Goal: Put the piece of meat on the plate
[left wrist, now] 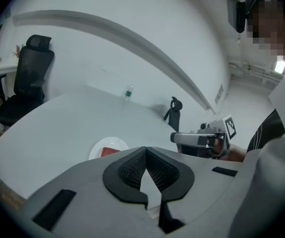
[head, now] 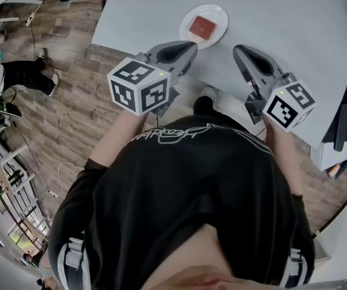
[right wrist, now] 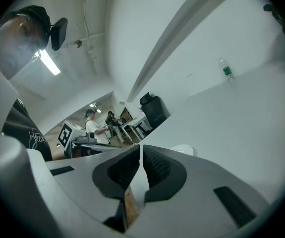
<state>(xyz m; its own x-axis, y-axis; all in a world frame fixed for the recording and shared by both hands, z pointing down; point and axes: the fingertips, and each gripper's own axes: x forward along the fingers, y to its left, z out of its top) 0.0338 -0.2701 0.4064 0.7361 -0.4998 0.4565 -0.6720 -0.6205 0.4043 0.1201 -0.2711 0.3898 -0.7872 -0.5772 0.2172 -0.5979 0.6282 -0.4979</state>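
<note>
A red square piece of meat (head: 203, 26) lies on a small white plate (head: 221, 14) near the front edge of the pale table (head: 294, 23). My left gripper (head: 188, 46) hangs in the air just short of the plate, shut and empty. To its right my right gripper (head: 238, 50) is level with it, its jaws together with nothing in them. In the left gripper view the closed jaw tips (left wrist: 144, 150) sit just right of the plate (left wrist: 97, 150) and meat (left wrist: 109, 151). In the right gripper view only the plate's rim (right wrist: 184, 149) shows past the closed jaws (right wrist: 141, 148).
A small bottle (left wrist: 128, 92) and a black stand (left wrist: 173, 110) are on the far part of the table. A black office chair (left wrist: 26, 78) stands at the table's left. Wooden floor (head: 70, 101) lies left of the table, with people at desks (right wrist: 90, 123) in the background.
</note>
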